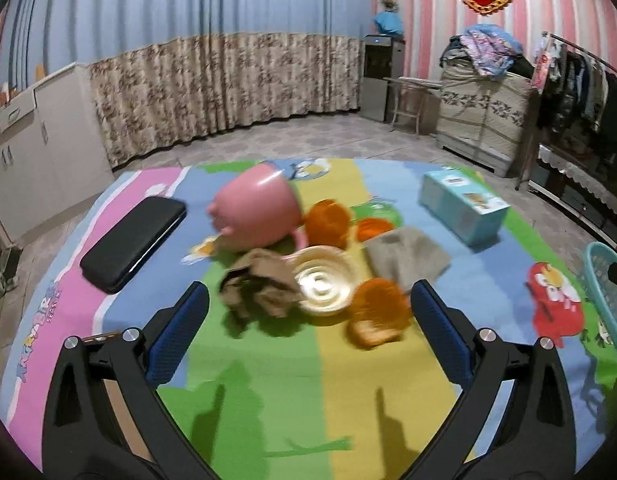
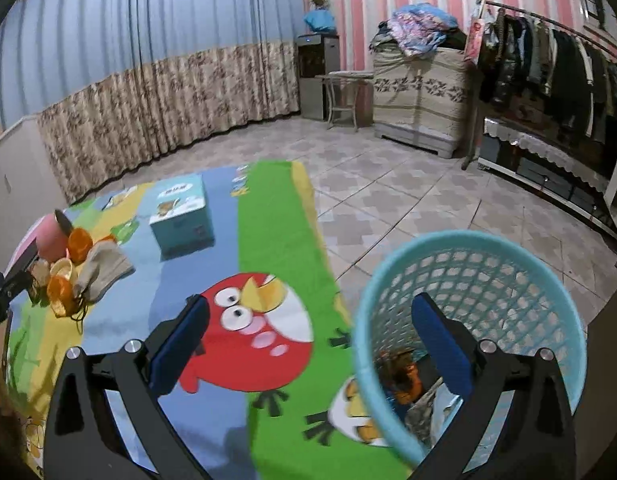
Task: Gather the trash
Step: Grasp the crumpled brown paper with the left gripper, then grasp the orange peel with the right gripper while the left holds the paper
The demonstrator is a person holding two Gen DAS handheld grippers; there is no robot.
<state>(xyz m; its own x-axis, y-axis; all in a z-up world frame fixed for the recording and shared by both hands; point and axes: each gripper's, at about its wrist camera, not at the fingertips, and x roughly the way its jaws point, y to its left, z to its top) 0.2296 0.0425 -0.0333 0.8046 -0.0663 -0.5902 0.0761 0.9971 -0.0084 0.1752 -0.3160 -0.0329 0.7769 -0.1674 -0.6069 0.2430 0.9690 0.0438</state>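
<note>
Crumpled brown paper and orange peel pieces lie beside a tipped pink plastic cup on the colourful cartoon play mat over a tiled floor. My left gripper gapes wide before them, empty. My right gripper, equally wide and empty, straddles the rim of the light-blue mesh wastebasket.

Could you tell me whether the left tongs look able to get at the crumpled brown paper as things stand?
Probably yes. The left tongs are open and empty, and the crumpled brown paper lies just ahead, near the left finger. Nothing blocks the approach, though the yellowish bowl sits tight against the paper's right side.
</note>
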